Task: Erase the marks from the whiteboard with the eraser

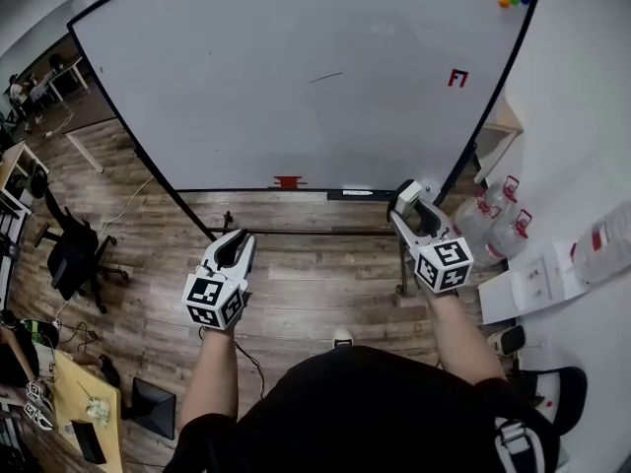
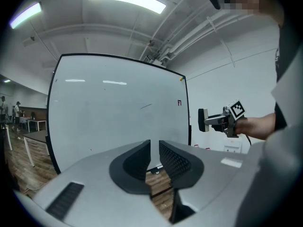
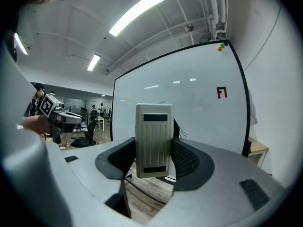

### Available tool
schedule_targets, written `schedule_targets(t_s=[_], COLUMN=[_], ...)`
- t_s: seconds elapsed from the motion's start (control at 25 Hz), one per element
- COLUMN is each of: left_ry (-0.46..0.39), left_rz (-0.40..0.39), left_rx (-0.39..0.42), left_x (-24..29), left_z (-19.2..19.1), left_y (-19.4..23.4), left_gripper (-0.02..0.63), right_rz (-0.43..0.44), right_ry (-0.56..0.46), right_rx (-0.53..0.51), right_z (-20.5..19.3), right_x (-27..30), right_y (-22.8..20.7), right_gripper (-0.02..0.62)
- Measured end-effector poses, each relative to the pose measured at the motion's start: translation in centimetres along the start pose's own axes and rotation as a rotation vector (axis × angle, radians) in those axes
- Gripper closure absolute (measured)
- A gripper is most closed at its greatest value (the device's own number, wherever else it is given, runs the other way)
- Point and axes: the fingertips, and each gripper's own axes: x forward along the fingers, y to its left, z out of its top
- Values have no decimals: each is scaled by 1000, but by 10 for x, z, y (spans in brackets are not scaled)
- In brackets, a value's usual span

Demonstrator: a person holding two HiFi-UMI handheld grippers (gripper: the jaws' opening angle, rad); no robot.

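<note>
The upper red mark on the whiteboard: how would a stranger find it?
Start at the big whiteboard. Near its right edge, below the coloured magnets in the top corner, is the red mark. It is blocky; the nearby stroke is thin and dark.

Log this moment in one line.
right gripper: shut on eraser | left gripper: fingers slightly apart, empty | whiteboard: red mark, black stroke unerased

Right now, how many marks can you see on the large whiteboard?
3: a thin black stroke near the centre, a red bracket-shaped mark at the right, and a red blotch at the bottom edge. Fainter ones may not show.
</note>
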Motion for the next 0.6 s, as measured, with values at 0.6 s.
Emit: schedule_targets(t_s=[0.6], left_ry=[12], left_rz=[21], left_rx=[-2], left_x=[53], left_z=[8], left_y=[16], left_gripper=[540], right_rz=[66], right_ry=[4], right_rx=[-3], right_z=[9], right_x=[47], right_y=[-32], right_gripper=[367])
